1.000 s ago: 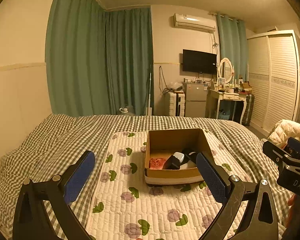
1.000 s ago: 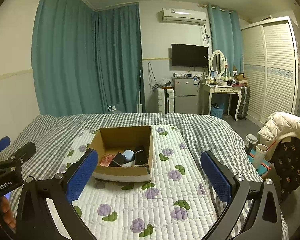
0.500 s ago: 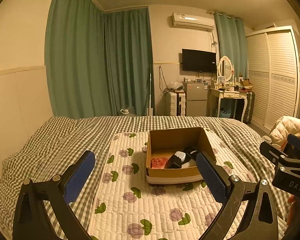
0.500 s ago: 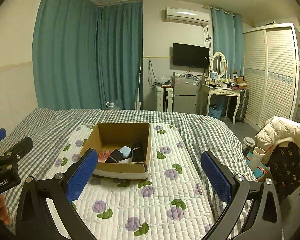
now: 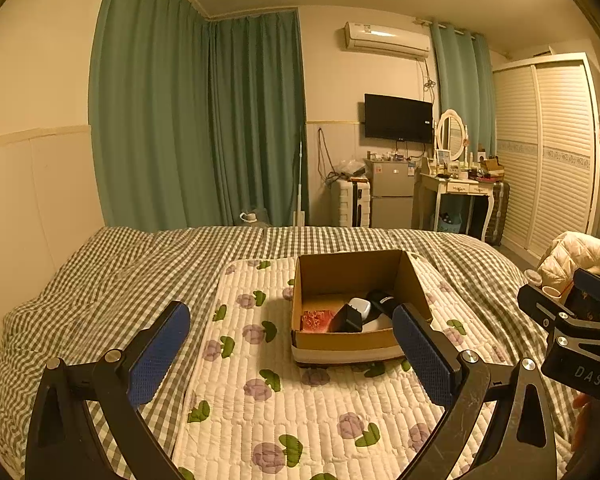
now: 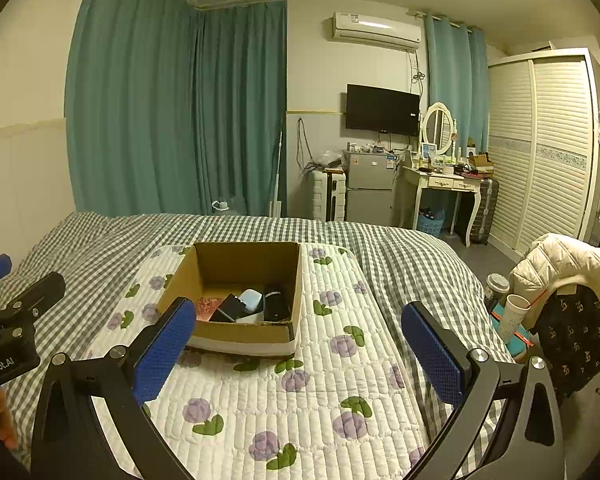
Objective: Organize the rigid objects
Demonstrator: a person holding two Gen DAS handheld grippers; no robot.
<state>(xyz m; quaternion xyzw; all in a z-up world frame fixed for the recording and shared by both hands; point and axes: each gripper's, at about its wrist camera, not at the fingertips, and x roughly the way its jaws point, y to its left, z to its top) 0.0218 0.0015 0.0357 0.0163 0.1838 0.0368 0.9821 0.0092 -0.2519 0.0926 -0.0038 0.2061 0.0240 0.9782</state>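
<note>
I'm holding my 2 grippers, left gripper (image 5: 291, 349) and right gripper (image 6: 298, 351), spread wide and empty, hovering level above the quilted mat (image 6: 320, 384); 1 cardboard box (image 6: 244, 334) is sitting ahead, containing about 4 small objects (image 6: 249, 304)

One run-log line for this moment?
left gripper: open, empty | right gripper: open, empty | brown cardboard box: on floral quilted mat, holds small items
</note>
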